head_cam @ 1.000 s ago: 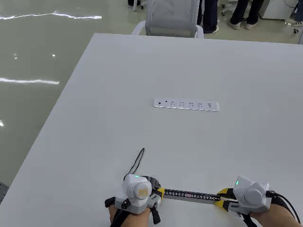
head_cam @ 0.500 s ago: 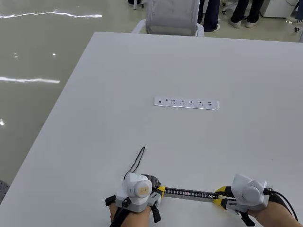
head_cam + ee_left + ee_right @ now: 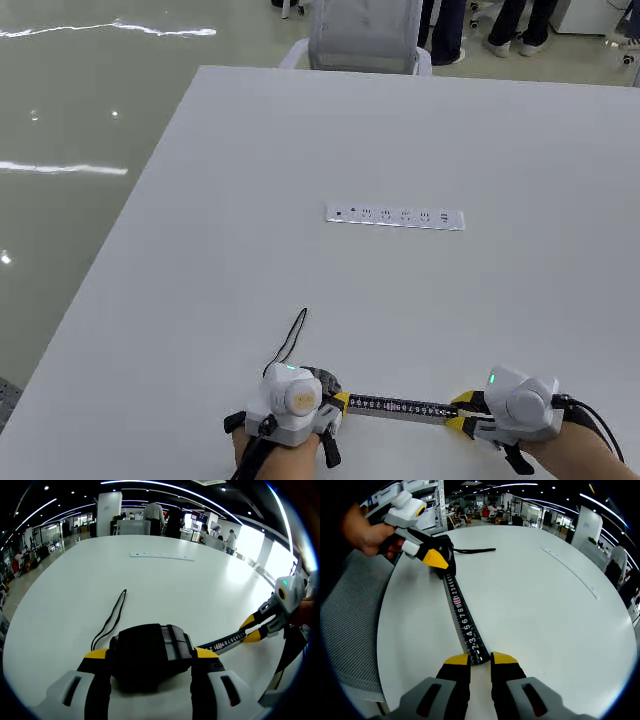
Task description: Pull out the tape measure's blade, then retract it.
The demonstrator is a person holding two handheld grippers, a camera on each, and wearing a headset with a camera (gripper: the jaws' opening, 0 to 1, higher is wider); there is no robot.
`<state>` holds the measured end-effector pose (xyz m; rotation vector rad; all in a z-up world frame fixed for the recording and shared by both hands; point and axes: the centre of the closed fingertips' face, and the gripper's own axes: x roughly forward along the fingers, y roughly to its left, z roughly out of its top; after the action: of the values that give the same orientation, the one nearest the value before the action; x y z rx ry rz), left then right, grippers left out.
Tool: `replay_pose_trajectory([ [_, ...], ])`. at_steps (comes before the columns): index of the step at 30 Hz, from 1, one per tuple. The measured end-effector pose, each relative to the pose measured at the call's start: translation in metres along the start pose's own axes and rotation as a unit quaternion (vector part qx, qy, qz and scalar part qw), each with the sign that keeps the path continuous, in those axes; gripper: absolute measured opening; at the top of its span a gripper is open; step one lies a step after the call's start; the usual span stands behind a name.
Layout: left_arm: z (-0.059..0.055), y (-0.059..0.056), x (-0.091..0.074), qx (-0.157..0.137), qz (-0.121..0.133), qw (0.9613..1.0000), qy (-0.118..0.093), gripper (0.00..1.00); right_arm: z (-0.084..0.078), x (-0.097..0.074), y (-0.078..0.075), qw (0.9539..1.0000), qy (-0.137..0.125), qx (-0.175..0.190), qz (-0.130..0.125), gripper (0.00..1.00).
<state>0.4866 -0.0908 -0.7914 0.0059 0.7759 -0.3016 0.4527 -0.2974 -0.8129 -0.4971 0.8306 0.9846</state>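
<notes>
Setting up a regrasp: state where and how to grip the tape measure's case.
Best clamp the case across its blocky body from the near edge of the table: the blade leaves rightward and the strap trails from the far side, leaving the near side free.

The right gripper (image 3: 474, 659), white with yellow-tipped black jaws, pinches the free end of the black tape blade with white numerals (image 3: 462, 617). The blade runs straight over the white tabletop (image 3: 535, 610) to the black tape measure case (image 3: 446, 544) at its far end. There the left gripper (image 3: 439, 552), held in a hand (image 3: 367, 532), clamps the case. A thin black cord (image 3: 475, 550) trails beyond it. A grey mesh chair back (image 3: 350, 620) stands left of the blade, and a long white power strip (image 3: 570, 570) lies well to its right.
</notes>
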Motion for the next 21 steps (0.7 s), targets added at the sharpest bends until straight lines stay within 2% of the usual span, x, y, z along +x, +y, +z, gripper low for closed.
replay_pose_trajectory([
  [21,-0.0002,-0.0013,0.0008,0.001,-0.002,1.0000,-0.001,0.61,0.0072,0.0057,0.0035,1.0000,-0.005,-0.002,0.005,0.14],
])
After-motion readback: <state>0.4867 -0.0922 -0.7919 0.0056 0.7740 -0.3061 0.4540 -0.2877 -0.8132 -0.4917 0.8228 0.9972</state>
